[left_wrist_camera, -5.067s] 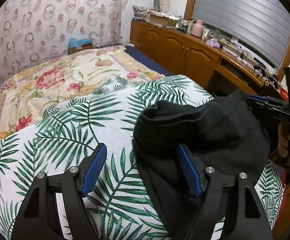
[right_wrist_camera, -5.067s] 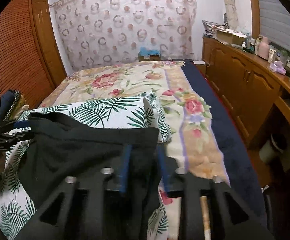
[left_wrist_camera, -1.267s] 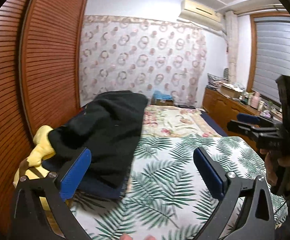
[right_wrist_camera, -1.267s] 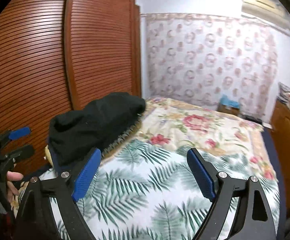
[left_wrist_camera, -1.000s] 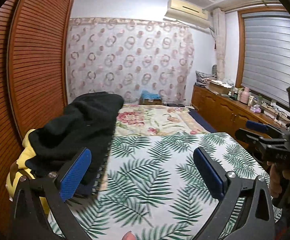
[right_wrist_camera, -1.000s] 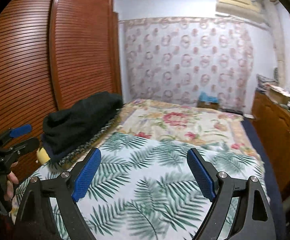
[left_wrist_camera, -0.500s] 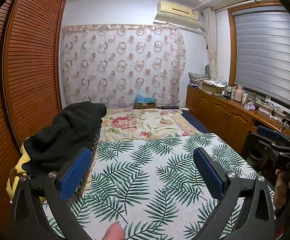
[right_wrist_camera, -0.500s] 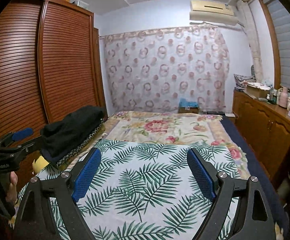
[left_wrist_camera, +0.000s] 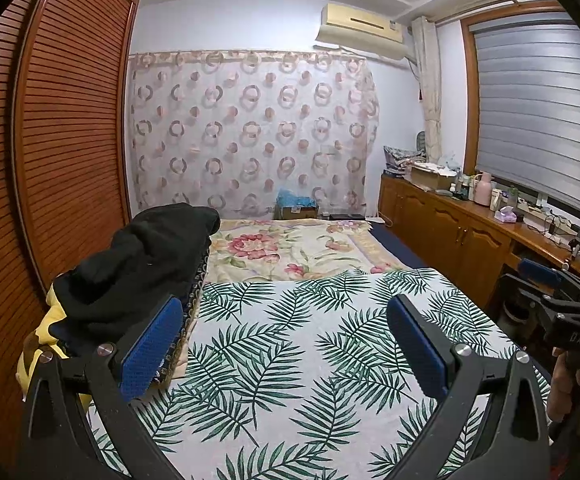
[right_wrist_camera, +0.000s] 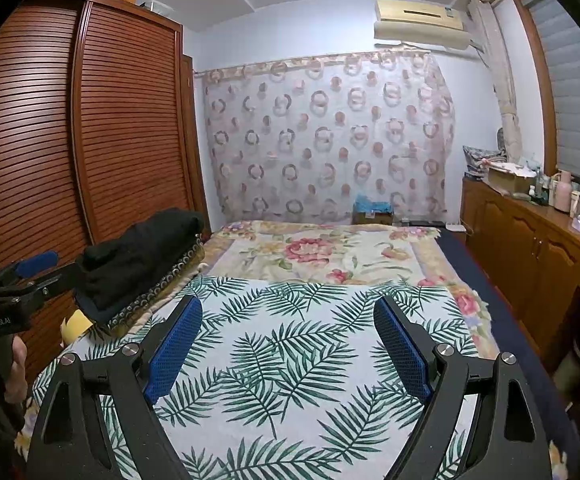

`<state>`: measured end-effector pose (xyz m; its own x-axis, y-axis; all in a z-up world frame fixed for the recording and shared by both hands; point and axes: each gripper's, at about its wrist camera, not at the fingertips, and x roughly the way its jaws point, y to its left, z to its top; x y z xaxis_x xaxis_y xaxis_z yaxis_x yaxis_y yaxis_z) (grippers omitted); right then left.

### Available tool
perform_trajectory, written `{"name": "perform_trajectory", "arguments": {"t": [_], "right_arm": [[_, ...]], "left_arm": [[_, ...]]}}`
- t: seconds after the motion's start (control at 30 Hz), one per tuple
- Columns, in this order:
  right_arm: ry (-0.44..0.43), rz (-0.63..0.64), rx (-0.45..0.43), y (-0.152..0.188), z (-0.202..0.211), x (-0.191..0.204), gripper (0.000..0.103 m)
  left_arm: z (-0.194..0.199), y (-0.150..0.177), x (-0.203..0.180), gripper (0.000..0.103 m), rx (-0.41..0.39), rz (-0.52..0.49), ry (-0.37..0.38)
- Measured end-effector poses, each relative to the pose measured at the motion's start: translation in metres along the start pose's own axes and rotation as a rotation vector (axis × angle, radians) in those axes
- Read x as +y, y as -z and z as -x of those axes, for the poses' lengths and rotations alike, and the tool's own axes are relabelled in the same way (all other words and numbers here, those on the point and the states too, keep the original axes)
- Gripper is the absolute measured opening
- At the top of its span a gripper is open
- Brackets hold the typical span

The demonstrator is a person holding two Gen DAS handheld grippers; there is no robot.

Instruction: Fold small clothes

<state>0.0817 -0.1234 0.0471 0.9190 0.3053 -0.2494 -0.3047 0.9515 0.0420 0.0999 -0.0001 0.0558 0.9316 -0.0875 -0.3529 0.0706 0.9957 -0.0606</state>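
A folded black garment (left_wrist_camera: 146, 260) lies on top of a stack of clothes at the bed's left edge; it also shows in the right wrist view (right_wrist_camera: 138, 252). My left gripper (left_wrist_camera: 286, 344) is open and empty, raised above the palm-leaf sheet (left_wrist_camera: 290, 340), to the right of the stack. My right gripper (right_wrist_camera: 288, 344) is open and empty above the same sheet (right_wrist_camera: 290, 352). The right gripper shows at the right edge of the left wrist view (left_wrist_camera: 549, 292); the left gripper shows at the left edge of the right wrist view (right_wrist_camera: 22, 280).
Yellow cloth (left_wrist_camera: 50, 320) sticks out under the stack. A floral bedspread (left_wrist_camera: 290, 248) covers the far bed. A slatted wooden wardrobe (left_wrist_camera: 50, 160) runs along the left. A wooden cabinet (left_wrist_camera: 469, 232) with clutter stands on the right. A box (left_wrist_camera: 295, 208) sits by the curtain.
Both grippers let go of the black garment, which now lies on the stack at the left. Both swung back to face down the bed, with jaws staying open.
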Motion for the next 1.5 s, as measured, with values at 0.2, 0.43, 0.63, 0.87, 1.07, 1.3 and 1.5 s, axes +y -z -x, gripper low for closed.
{"name": "perform_trajectory", "arguments": {"t": [0.2,0.43,0.63,0.87,1.07,1.3,1.5], "right_arm": [[0.000,0.001,0.001,0.000,0.002,-0.003,0.089],[-0.001,0.003,-0.001,-0.001,0.006,-0.008,0.089],[-0.004,0.003,0.000,-0.001,0.008,-0.014,0.089],[-0.007,0.003,0.002,-0.002,0.011,-0.021,0.089],[-0.009,0.004,0.000,-0.002,0.013,-0.024,0.089],[-0.011,0.006,0.001,-0.002,0.014,-0.026,0.089],[-0.011,0.006,0.001,-0.002,0.015,-0.027,0.089]], "left_arm": [[0.000,0.000,0.001,0.102,0.003,-0.003,-0.001],[0.001,0.001,0.005,0.102,0.002,-0.001,-0.004],[0.000,0.001,0.004,0.102,0.001,-0.002,-0.005],[0.001,0.001,0.006,0.102,0.001,-0.002,-0.005],[0.000,0.002,0.005,0.102,0.001,-0.003,-0.005],[0.000,0.002,0.006,0.102,0.000,-0.003,-0.008],[0.000,0.001,0.008,0.102,0.001,-0.004,-0.008]]}}
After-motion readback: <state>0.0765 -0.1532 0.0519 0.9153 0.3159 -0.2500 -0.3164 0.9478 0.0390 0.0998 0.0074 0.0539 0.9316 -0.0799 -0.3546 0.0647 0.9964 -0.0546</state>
